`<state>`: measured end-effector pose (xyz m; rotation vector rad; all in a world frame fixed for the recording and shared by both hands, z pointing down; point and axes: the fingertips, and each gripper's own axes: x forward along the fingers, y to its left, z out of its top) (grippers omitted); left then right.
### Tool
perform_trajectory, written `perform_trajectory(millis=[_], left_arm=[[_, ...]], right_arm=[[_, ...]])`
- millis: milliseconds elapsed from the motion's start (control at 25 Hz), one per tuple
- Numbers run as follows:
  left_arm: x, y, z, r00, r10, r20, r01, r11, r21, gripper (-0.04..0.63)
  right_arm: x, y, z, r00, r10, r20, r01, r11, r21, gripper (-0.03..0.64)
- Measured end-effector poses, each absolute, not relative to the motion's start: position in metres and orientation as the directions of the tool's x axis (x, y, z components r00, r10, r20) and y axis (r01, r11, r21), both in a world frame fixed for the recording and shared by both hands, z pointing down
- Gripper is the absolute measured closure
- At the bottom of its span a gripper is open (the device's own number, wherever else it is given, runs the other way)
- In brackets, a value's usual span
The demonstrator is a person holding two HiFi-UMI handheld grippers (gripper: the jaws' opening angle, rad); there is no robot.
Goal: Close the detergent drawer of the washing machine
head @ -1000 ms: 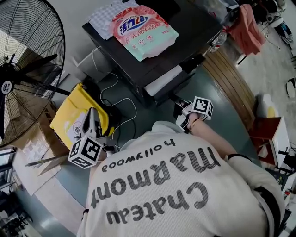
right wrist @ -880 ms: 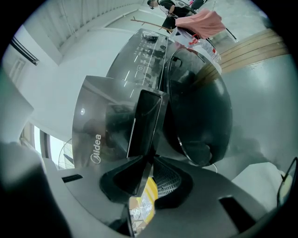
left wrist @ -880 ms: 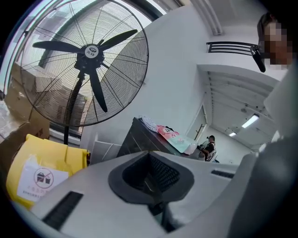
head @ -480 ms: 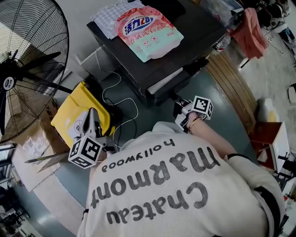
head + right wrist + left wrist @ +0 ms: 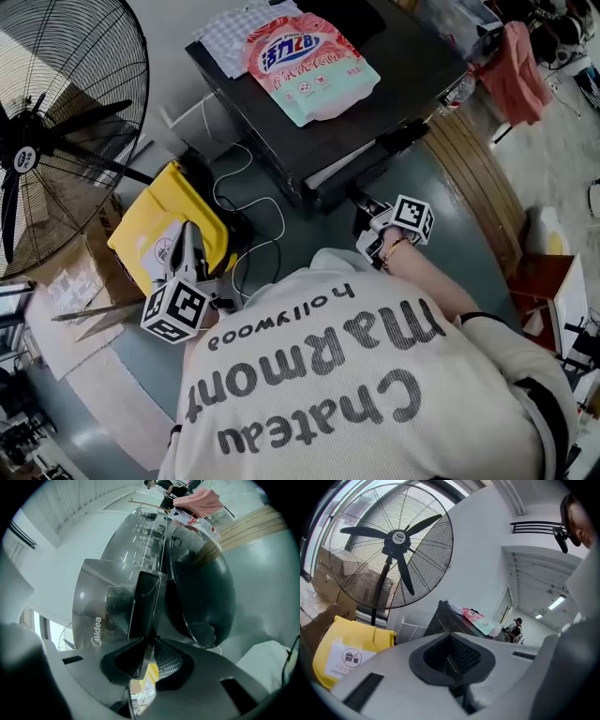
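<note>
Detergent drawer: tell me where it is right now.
In the head view the detergent drawer juts open from the front of the washing machine, at centre frame, with the right gripper closed on its front panel.

Jaws on detergent drawer (image 5: pixel 143 603) front

- A large black standing fan (image 5: pixel 37 150) stands at the far left, blades behind a wire cage.
- A pink and teal detergent pouch (image 5: pixel 312 66) lies flat, its far edge overlapping a checked cloth (image 5: pixel 230 33).
- A yellow bag (image 5: pixel 164 230) with a white label sits on the floor near the fan.
- A white cable (image 5: pixel 246 202) loops just beside the bag.
- A pink cloth (image 5: pixel 520 66) hangs at the upper right.
</note>
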<state>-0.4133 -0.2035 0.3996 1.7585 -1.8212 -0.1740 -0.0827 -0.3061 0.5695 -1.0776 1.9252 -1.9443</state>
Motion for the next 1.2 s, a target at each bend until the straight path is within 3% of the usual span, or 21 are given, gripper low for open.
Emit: perform_trajectory(millis=[1200], left_arm=[[-0.453,-0.085,0.416,-0.167,-0.911,0.377,-0.806,0.346,0.481,0.588]], right_arm=[[-0.102,-0.333,0.573,-0.658,-0.64,0.397,-0.348,-0.209,-0.914,0.534]])
